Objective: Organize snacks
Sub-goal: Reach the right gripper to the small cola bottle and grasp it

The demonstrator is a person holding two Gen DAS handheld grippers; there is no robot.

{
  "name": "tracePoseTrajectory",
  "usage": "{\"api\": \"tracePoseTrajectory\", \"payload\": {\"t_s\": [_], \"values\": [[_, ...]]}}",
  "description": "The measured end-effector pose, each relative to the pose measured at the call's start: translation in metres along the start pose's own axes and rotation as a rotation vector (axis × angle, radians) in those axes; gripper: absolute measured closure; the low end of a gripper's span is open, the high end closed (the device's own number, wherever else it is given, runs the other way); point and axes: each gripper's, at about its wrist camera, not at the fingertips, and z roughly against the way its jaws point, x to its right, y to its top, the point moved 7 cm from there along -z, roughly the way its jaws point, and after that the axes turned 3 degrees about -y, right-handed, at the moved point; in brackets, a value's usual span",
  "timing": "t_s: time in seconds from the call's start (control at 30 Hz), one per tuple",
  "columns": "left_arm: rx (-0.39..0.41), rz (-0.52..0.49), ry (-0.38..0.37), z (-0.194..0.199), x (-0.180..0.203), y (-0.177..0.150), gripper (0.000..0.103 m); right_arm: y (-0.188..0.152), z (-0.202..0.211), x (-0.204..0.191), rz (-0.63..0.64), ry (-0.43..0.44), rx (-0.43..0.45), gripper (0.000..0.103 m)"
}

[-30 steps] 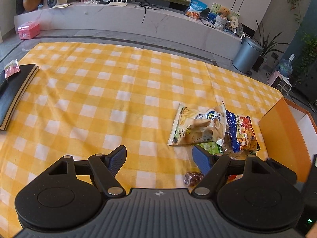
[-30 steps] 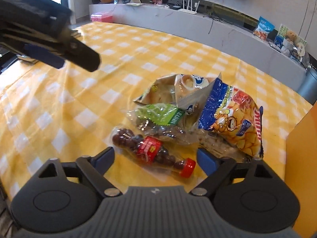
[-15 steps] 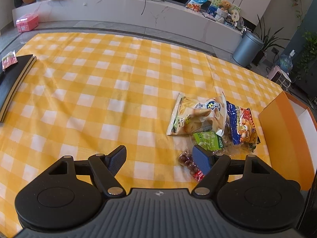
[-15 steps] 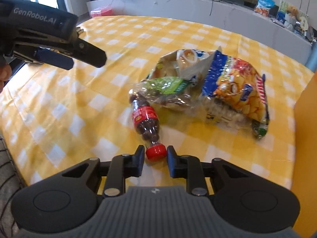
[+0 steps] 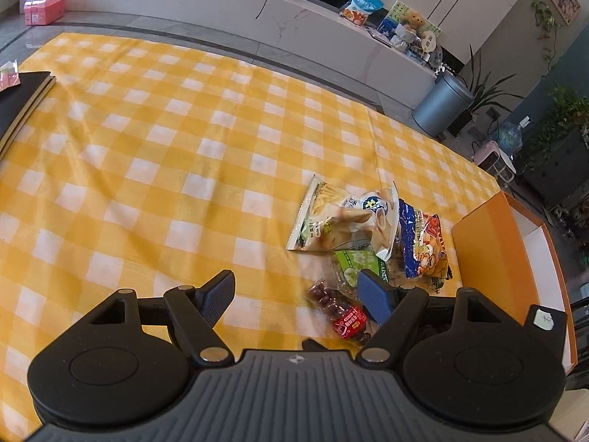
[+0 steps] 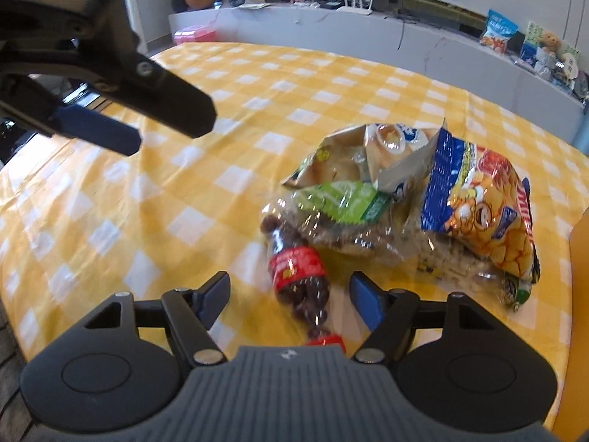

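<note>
Yellow-and-white checked cloth [image 5: 191, 169] is spread over the desk, and on it a cluster of snacks is gathered beside an orange box [image 5: 489, 258]. A small bottle [image 6: 298, 276] with a red label and red cap, filled with dark round pieces, is laid on its side between the blue pads of the right tongs [image 6: 289, 296], its cap end toward the camera and partly hidden under the tongs' body; the pads are spread wide and neither is seen touching it. Against the bottle's far end a clear bag with a green label [image 6: 342, 206] is found, with a pale chip bag [image 6: 360, 158] behind it and a blue-and-orange snack bag [image 6: 478, 213] to the right, the three overlapping. The left tongs [image 5: 296, 296] are likewise spread wide and nothing is held; in the left wrist view the bottle [image 5: 340, 311] is seen just beside the right-hand pad, whether touching cannot be told. The left tongs [image 6: 121, 125] are also seen in the right wrist view, above the cloth.
</note>
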Motion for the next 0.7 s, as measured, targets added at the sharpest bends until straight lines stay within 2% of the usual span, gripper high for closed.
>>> {"api": "tracePoseTrajectory", "payload": {"t_s": [0.13,0.27,0.43,0.5,0.63,0.7], "values": [[0.002,-0.016,0.002,0.001,0.003,0.000,0.014,0.004,-0.005,-0.001,0.000,-0.036,0.017,0.031],[0.003,-0.026,0.005,0.001,0.004,0.000,0.014,0.005,-0.008,-0.003,-0.021,-0.043,0.035,0.024],[0.011,-0.038,0.005,0.002,0.006,-0.001,0.017,0.006,-0.009,-0.005,-0.036,-0.073,0.043,0.024],[0.017,-0.027,0.001,0.002,0.005,-0.001,0.019,0.006,-0.008,-0.004,-0.043,-0.084,0.049,0.028],[0.025,-0.017,0.006,0.003,0.005,-0.001,0.023,0.005,-0.001,0.000,-0.047,-0.099,0.083,0.068],[0.025,-0.025,0.009,0.002,0.005,-0.001,0.023,0.001,0.001,0.000,-0.041,-0.116,0.104,0.068]]}}
